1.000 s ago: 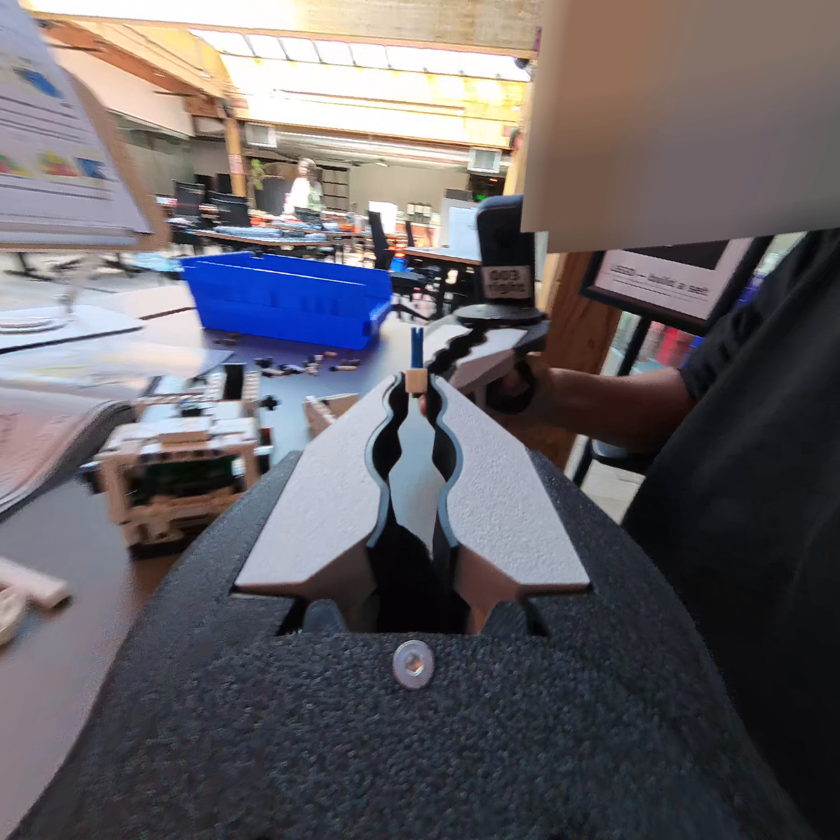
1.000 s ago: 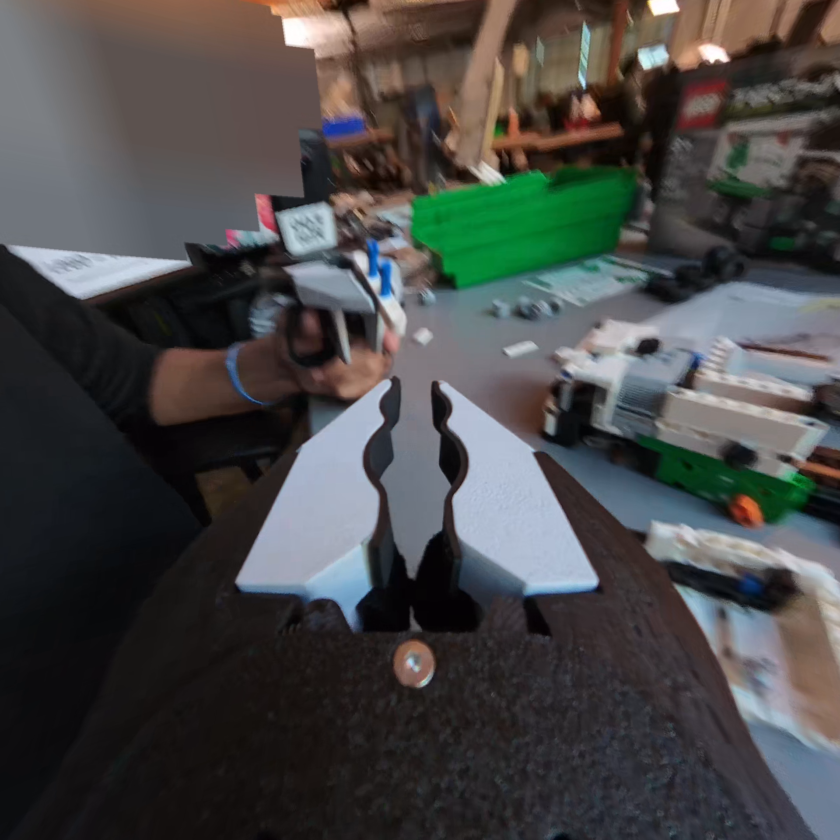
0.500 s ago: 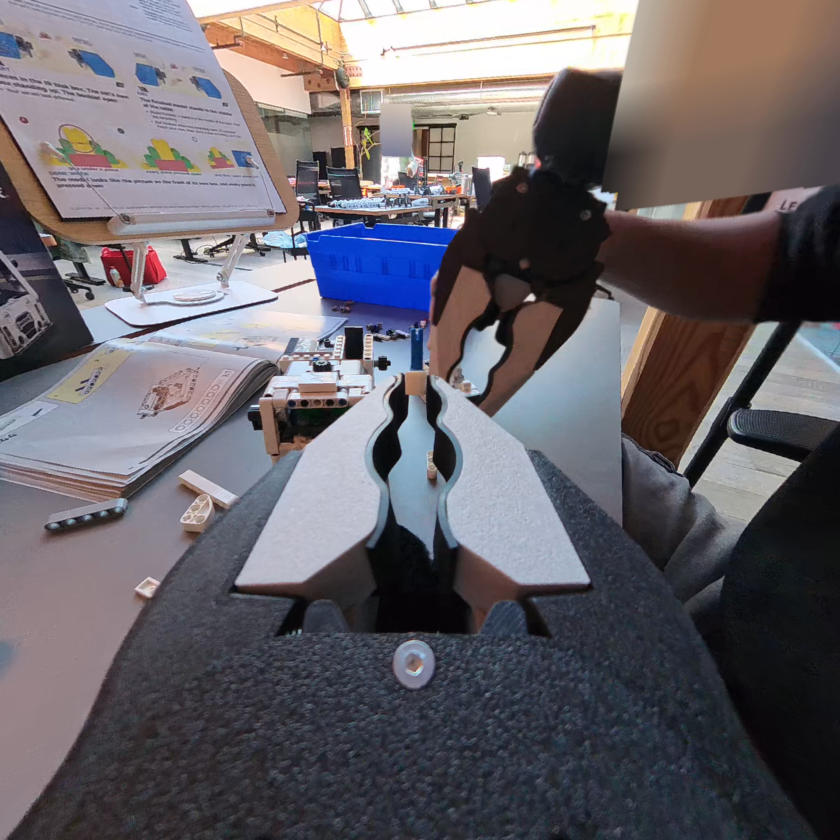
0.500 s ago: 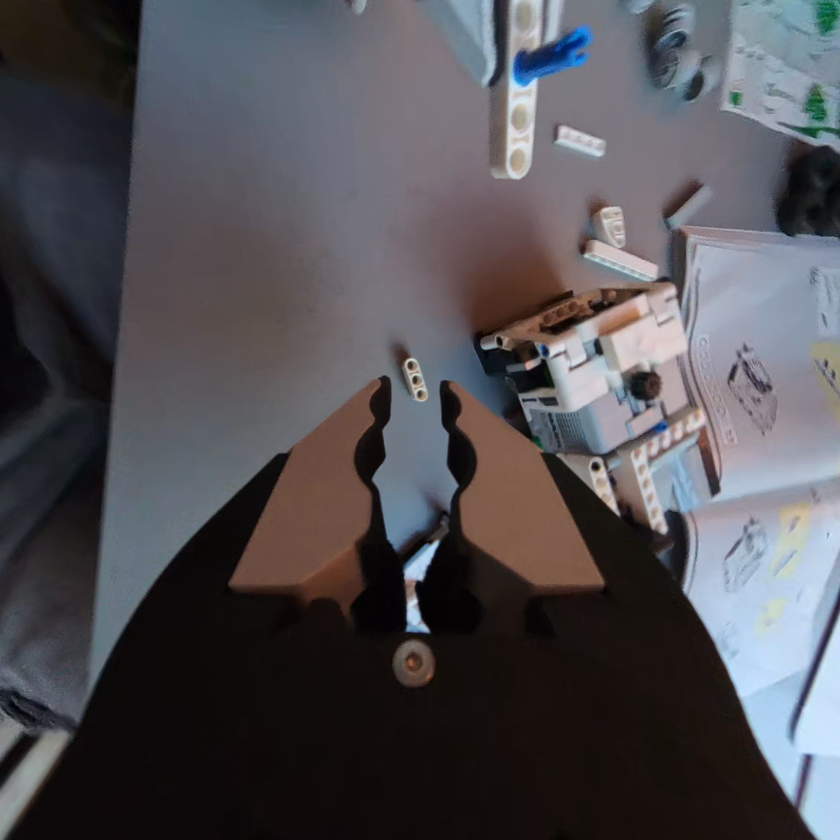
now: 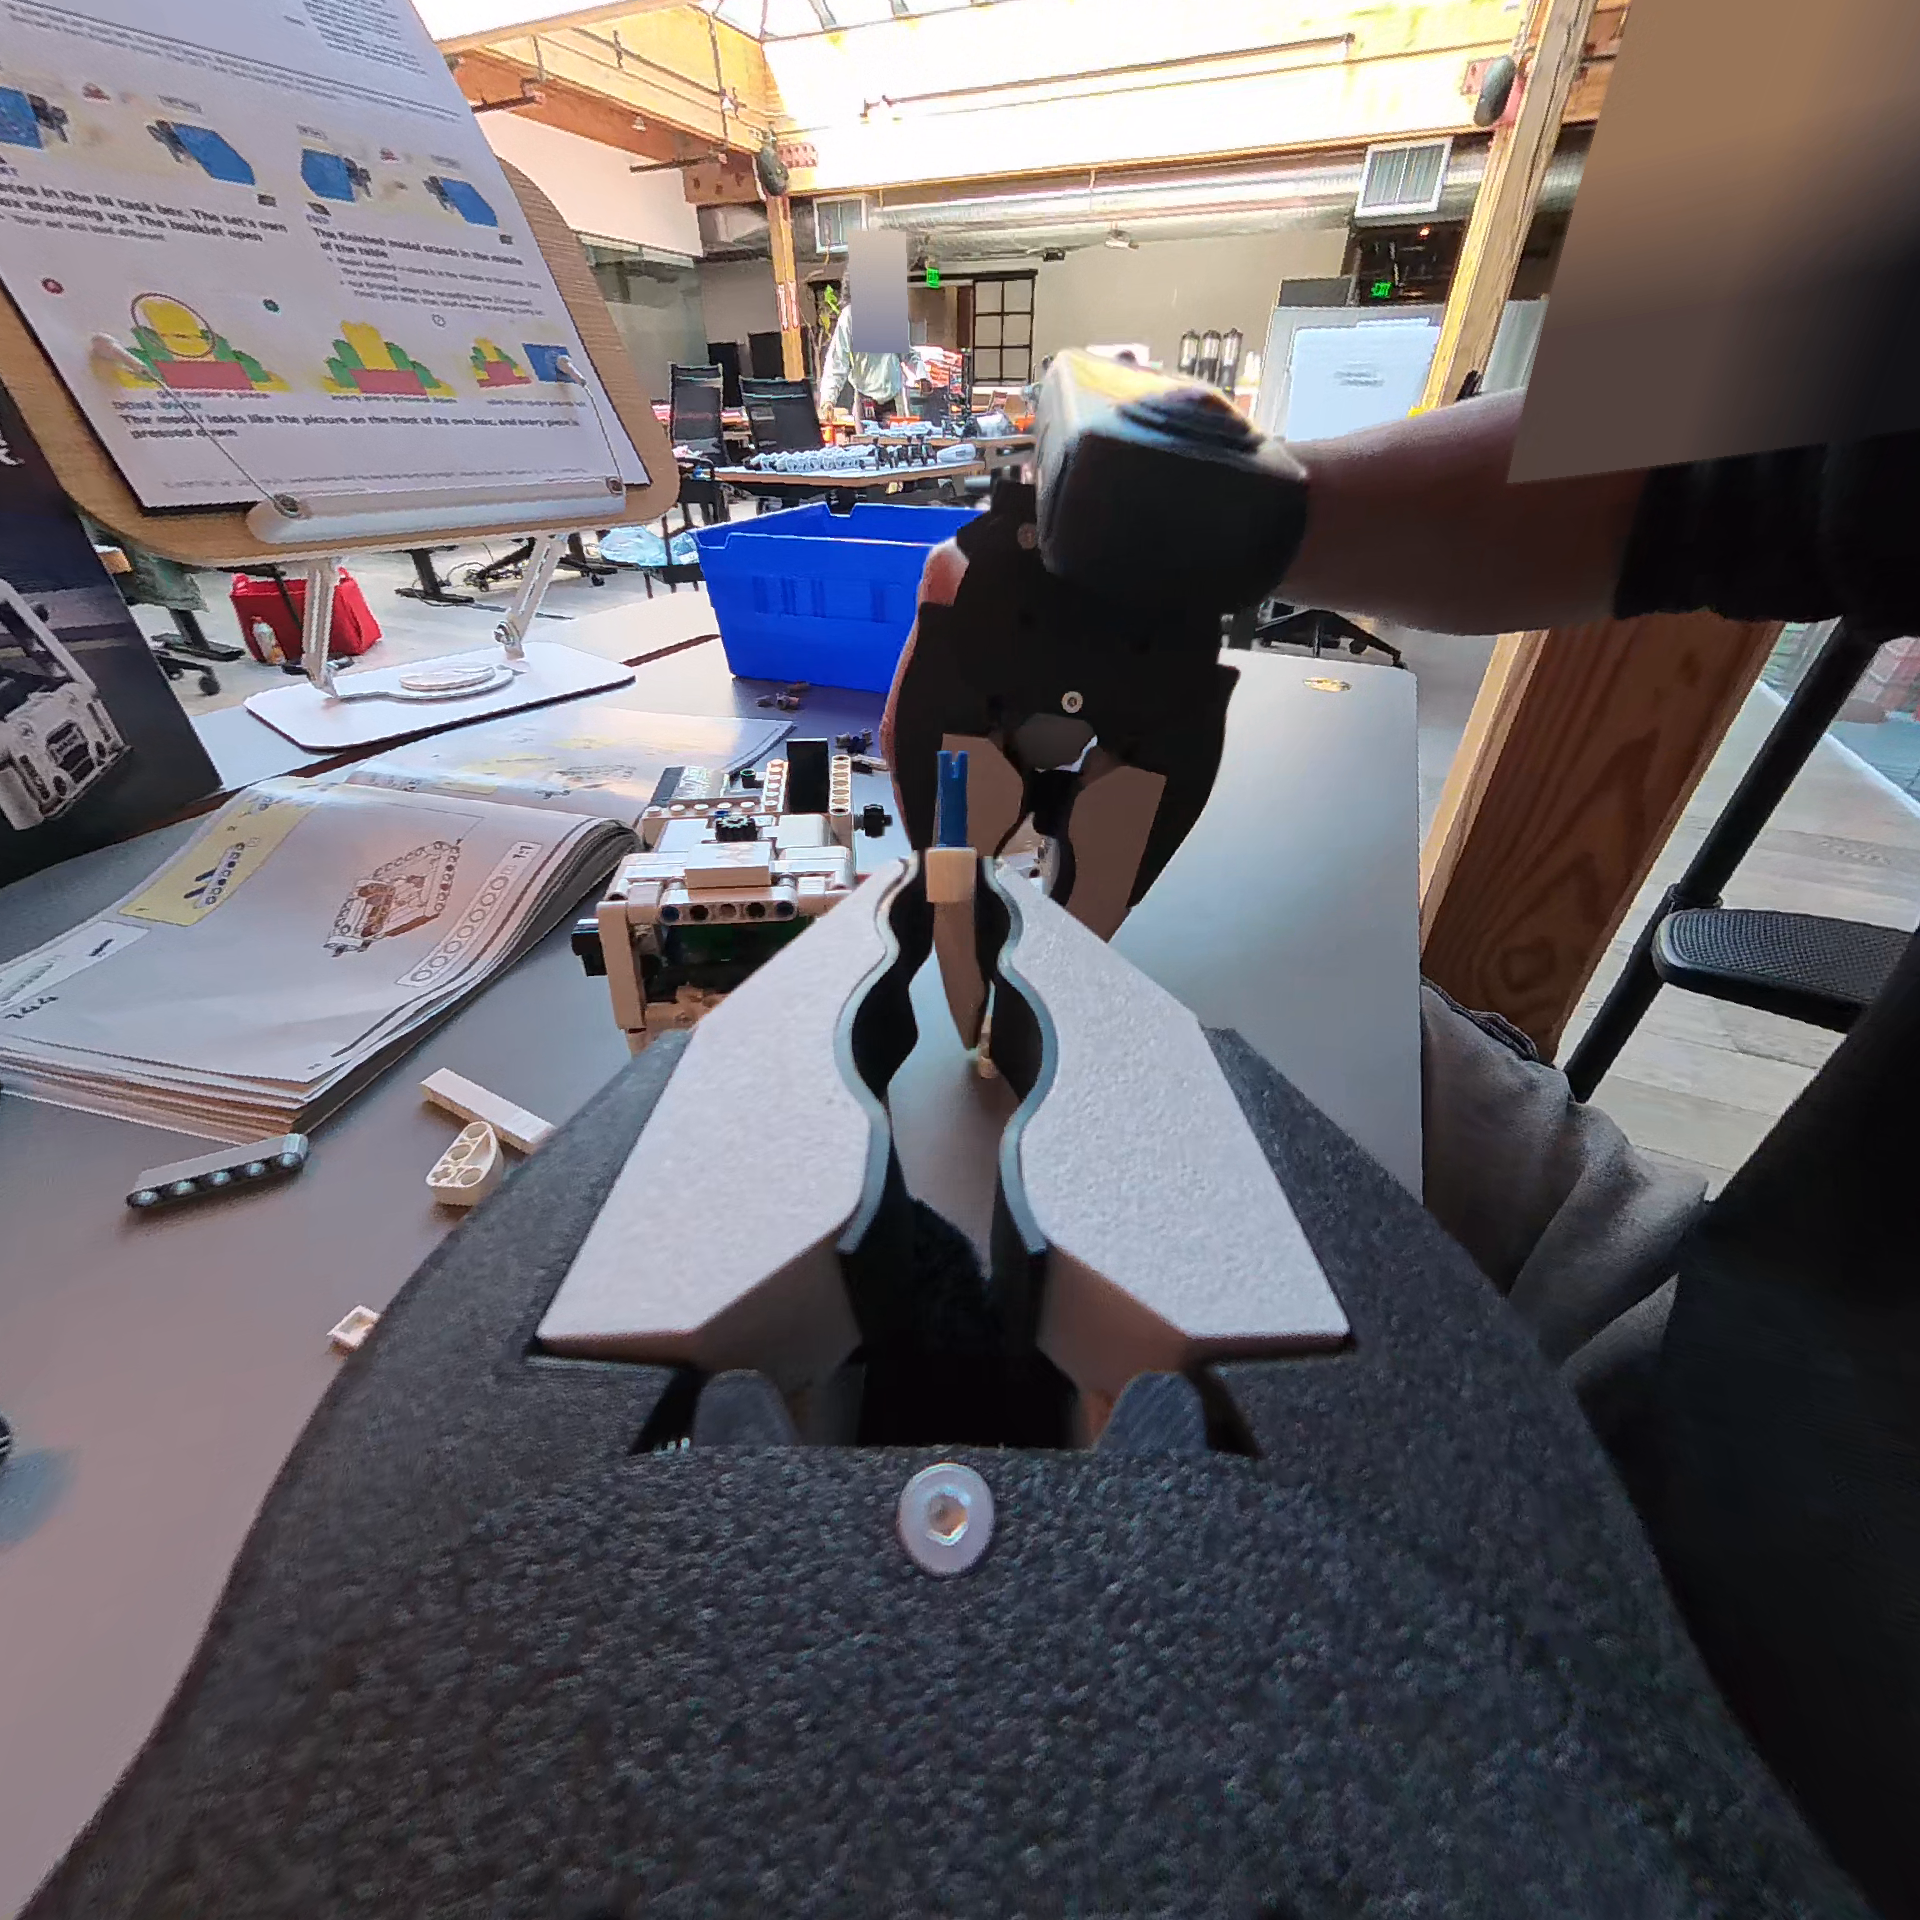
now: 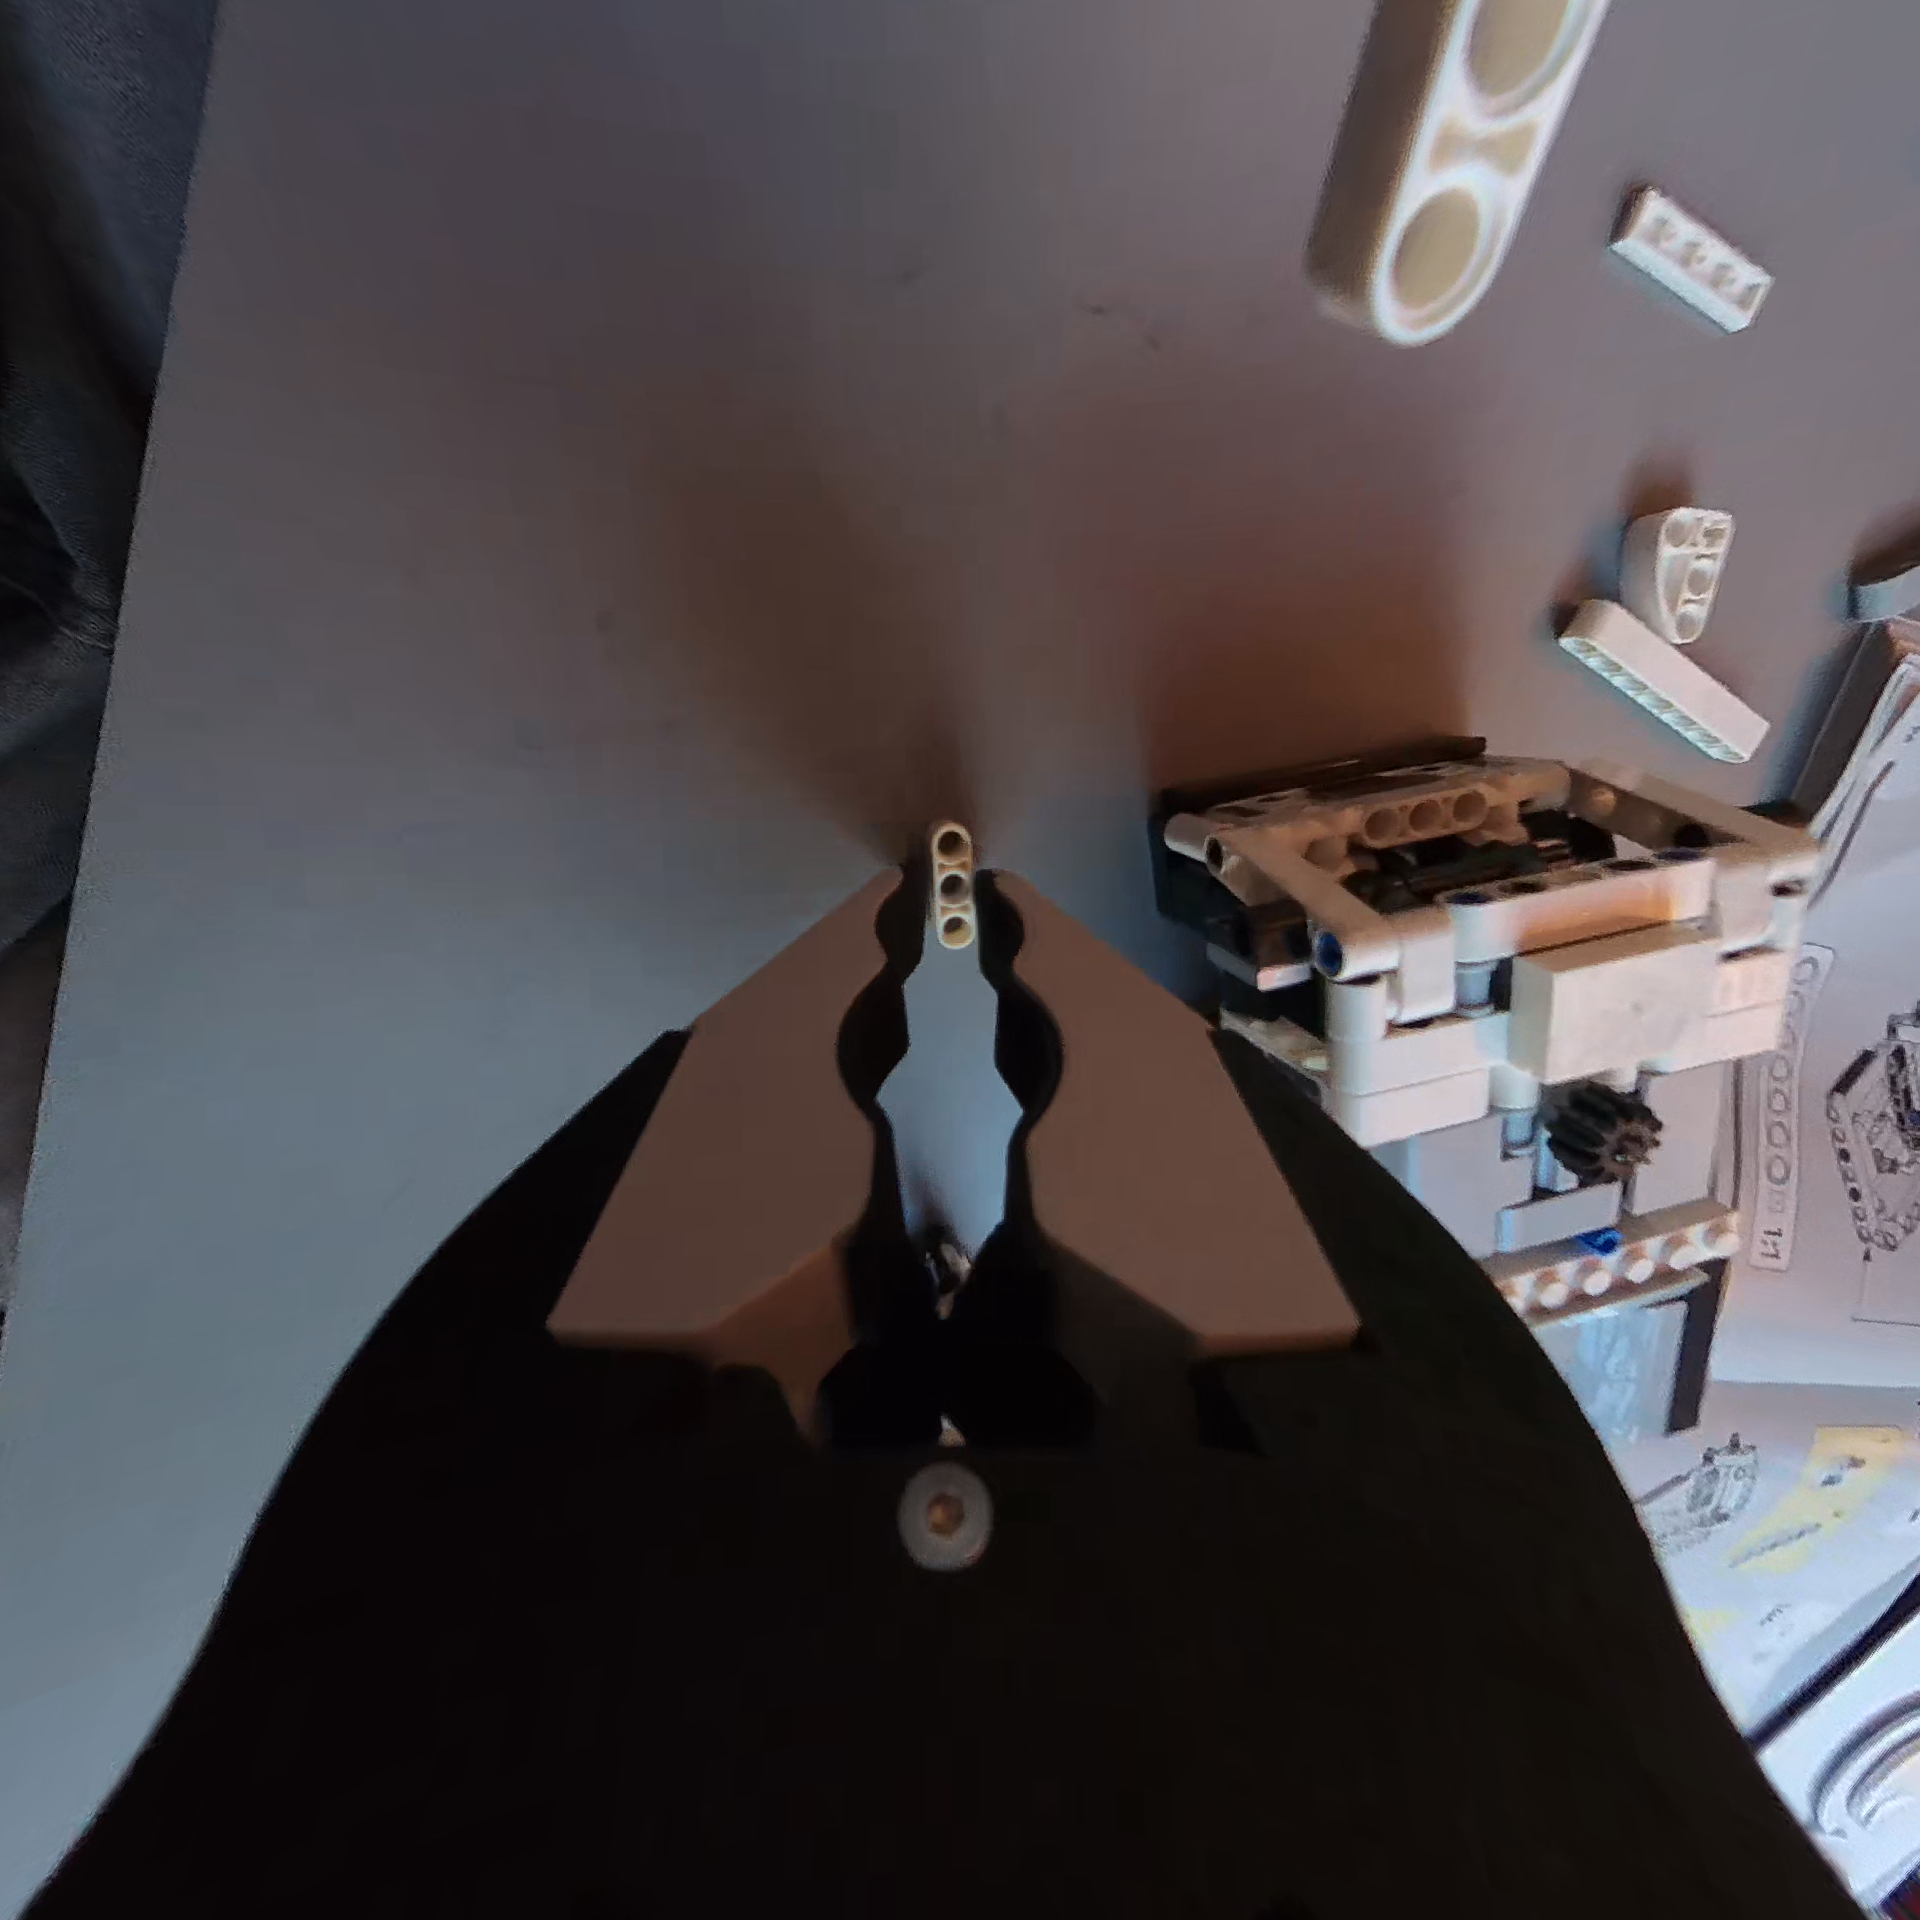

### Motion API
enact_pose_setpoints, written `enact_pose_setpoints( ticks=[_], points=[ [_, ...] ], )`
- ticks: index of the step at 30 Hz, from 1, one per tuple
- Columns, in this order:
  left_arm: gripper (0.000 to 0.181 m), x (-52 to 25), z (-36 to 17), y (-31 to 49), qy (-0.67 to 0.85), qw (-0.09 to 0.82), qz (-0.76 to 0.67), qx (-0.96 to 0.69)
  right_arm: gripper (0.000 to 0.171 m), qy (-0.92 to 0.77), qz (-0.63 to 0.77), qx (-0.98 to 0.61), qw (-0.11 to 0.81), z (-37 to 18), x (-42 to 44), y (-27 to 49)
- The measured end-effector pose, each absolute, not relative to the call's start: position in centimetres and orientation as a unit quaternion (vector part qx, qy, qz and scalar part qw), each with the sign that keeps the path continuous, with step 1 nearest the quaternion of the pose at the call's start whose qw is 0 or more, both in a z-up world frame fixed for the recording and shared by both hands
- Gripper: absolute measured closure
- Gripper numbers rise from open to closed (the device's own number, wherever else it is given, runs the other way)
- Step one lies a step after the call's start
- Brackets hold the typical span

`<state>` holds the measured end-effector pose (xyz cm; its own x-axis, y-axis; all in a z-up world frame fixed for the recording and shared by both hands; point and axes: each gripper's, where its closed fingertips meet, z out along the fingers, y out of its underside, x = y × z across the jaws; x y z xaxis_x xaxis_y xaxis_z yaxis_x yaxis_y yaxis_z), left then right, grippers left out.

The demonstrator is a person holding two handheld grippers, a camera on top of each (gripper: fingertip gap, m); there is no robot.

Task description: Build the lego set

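Observation:
My left gripper is shut on a white beam with a blue pin standing up from its end. It holds them above the table. The beam's end shows large and blurred in the right wrist view. My right gripper points straight down at the grey table. Its tips are closed on the sides of a small white three-hole beam that lies on the table. It also shows in the left wrist view, just beyond my left fingertips. The partly built white model stands beside it.
An open instruction book lies left of the model. A sheet on a stand and a blue bin are behind. Loose pieces lie near: a white plate, a curved piece, a grey beam.
My right gripper swung from level to pointing down, dropped to the table and narrowed around the small white beam. My left gripper turned towards the table, still holding its beam.

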<state>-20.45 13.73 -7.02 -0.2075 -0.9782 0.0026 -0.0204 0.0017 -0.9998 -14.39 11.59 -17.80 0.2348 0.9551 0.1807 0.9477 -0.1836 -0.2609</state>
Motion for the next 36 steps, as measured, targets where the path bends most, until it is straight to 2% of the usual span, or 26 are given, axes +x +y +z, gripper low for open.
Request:
enact_pose_setpoints(
  ticks=[1,4,6,12,18,36],
  points=[
    [0.175,-20.4,-7.1,13.7,0.556,0.440,-0.543,-0.450,0.164,-0.619,0.018,-0.768,0.162,-17.8,-14.6,11.6],
    [0.175,-20.4,-7.2,13.4,0.564,0.436,-0.543,-0.445,0.165,-0.612,0.014,-0.775,0.156,-17.8,-14.3,11.9],
    [0.174,-20.4,-7.3,13.1,0.570,0.433,-0.542,-0.440,0.165,-0.602,0.036,-0.774,0.192,-15.9,-14.9,12.1],
    [0.175,-20.6,-7.2,12.7,0.574,0.428,-0.550,-0.430,0.165,-0.512,0.163,-0.734,0.415,-1.0,-19.0,12.3],
    [0.175,-20.8,-7.0,12.2,0.580,0.426,-0.559,-0.413,0.165,-0.550,0.131,-0.735,0.374,-4.0,-21.2,12.2],
    [0.174,-20.8,-7.1,12.3,0.579,0.417,-0.562,-0.418,0.165,-0.542,0.169,-0.754,0.331,-4.9,-21.5,12.4]
  ],
)
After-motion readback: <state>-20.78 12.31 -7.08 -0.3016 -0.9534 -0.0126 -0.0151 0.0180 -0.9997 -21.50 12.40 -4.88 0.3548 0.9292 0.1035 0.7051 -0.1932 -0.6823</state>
